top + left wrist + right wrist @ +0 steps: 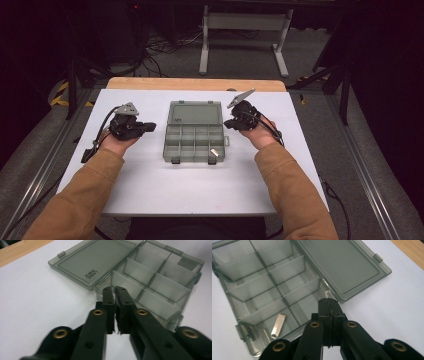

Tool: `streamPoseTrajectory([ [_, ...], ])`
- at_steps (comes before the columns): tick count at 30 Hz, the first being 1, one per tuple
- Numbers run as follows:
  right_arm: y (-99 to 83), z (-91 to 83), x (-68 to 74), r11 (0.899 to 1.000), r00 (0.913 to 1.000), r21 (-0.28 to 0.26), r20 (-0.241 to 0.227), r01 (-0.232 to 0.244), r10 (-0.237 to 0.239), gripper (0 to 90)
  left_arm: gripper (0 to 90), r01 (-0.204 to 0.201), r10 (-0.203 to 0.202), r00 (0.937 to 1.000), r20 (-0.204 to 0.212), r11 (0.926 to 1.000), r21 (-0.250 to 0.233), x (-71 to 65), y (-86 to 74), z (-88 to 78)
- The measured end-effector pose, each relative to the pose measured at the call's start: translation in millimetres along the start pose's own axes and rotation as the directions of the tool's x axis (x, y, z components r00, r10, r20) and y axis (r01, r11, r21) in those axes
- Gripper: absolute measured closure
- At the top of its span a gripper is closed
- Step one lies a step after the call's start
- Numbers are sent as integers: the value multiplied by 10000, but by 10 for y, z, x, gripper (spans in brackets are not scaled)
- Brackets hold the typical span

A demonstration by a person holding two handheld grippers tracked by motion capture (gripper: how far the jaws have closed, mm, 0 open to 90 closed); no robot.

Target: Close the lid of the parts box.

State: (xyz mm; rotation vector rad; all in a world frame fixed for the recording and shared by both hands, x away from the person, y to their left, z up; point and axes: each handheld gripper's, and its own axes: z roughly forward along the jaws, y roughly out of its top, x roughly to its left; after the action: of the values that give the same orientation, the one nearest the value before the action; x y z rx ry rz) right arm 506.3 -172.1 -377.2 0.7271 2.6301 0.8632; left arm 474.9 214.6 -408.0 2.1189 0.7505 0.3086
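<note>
A smoky-grey plastic compartment box (168, 145) lies open in the middle of the white table, its lid (195, 113) flat on the far side. A small silver metal piece (214, 152) lies in the near right compartment, and in the right gripper view that piece (278, 325) rests on the box floor. My left gripper (151, 127) hovers just left of the box, shut and empty. In its own view the left gripper (114, 288) points at the box's corner by the lid hinge (100, 282). My right gripper (228, 123) is shut and empty at the box's right edge, and in its own view the right gripper (328, 301) sits over the rim near the hinge.
The white table top (200, 190) has bare room in front of the box and on both sides. A wooden strip (195, 83) runs along its far edge. Behind, a white stand (245, 30) and cables lie on the floor. Metal rails flank the table.
</note>
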Motion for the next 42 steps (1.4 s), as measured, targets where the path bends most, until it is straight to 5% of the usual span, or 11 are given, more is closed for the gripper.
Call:
streamPoseTrajectory([
  [25, 45, 281, -301, 9995, 9990, 167, 350, -267, 261, 900, 899, 420, -386, 9989, -278, 9896, 1374, 269, 258, 409],
  [42, 6, 440, -419, 9977, 9967, 235, 529, -635, 622, 900, 900, 890, -787, 9947, -668, 9816, 1690, 359, 353, 582],
])
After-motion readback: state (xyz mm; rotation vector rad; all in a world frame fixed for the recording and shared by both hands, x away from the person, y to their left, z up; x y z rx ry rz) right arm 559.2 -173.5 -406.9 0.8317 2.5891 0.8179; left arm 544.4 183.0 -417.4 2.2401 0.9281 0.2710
